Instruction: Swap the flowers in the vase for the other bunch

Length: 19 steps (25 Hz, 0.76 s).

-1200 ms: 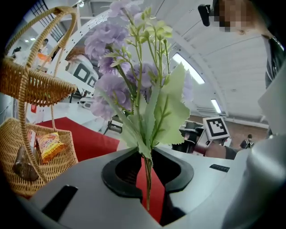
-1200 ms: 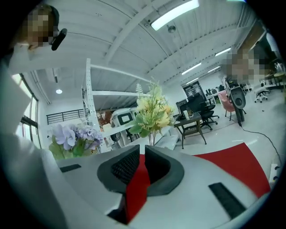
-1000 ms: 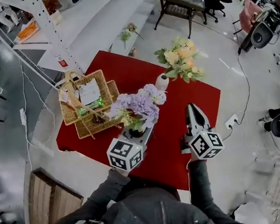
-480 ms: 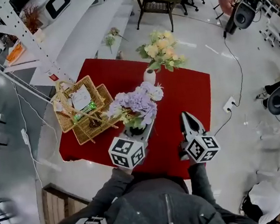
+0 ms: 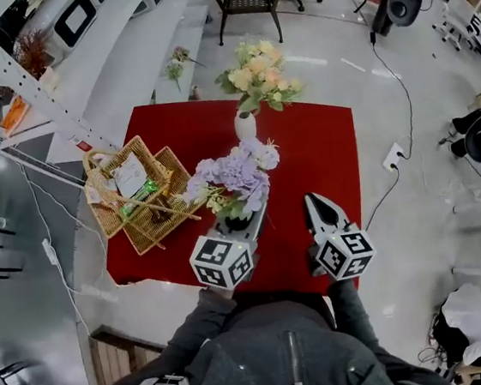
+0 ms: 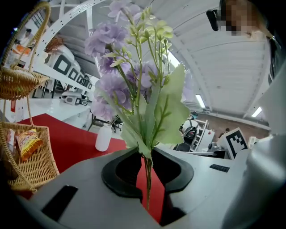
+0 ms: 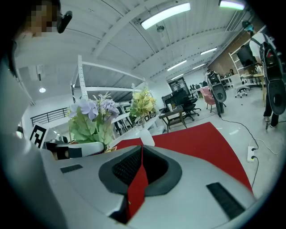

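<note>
While the left gripper [image 6: 146,165] clamped the purple bunch [image 5: 234,175] by its stems, upright near the table's [image 5: 323,161] near edge, the right gripper [image 5: 315,205] sat beside it, jaws closed on nothing. The vase [image 5: 245,125] stood by the far edge, holding the yellow flowers [image 5: 257,75]. Likely reason: purple parked ready, right hand free to pull the yellow first.

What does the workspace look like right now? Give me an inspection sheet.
Surface: red-covered table.
Job's things: yellow flowers in the white vase near the far edge; purple bunch held above the table.
Clutter: two wicker baskets with packets, on the left.
Grippers: left gripper shut on the purple bunch's stems; right gripper shut, empty.
Cables: floor cable to a socket block, right of the table.
Surroundings: white shelving, black side table.
</note>
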### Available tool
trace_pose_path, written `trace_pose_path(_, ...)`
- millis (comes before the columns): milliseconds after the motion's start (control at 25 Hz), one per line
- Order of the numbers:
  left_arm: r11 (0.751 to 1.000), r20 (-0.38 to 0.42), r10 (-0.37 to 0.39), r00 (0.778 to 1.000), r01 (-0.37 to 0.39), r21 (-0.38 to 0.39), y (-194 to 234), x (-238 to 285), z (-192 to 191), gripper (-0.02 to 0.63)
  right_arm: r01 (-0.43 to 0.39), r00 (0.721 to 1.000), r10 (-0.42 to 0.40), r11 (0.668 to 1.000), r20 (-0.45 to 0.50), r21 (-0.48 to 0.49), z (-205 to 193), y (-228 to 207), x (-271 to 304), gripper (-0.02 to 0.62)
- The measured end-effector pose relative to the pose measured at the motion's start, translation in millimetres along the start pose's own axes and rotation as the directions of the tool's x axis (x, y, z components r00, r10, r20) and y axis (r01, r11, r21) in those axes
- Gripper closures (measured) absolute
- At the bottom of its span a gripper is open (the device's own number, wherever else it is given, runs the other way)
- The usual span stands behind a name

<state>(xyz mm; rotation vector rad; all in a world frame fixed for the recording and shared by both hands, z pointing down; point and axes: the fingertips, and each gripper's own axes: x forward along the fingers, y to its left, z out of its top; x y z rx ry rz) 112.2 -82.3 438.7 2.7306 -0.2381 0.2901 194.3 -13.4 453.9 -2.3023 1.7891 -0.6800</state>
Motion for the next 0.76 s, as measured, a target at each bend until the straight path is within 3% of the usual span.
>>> trace_pose_path(760, 1.0, -0.024, -0.028, 0.999, 0.028, -0.001, -19.3, 3.9, -11.6, 0.528, 0.049, 0.999, -0.049, 0.999, 0.006, 0.012, -1.1, -19.5, -18.0, 0.578)
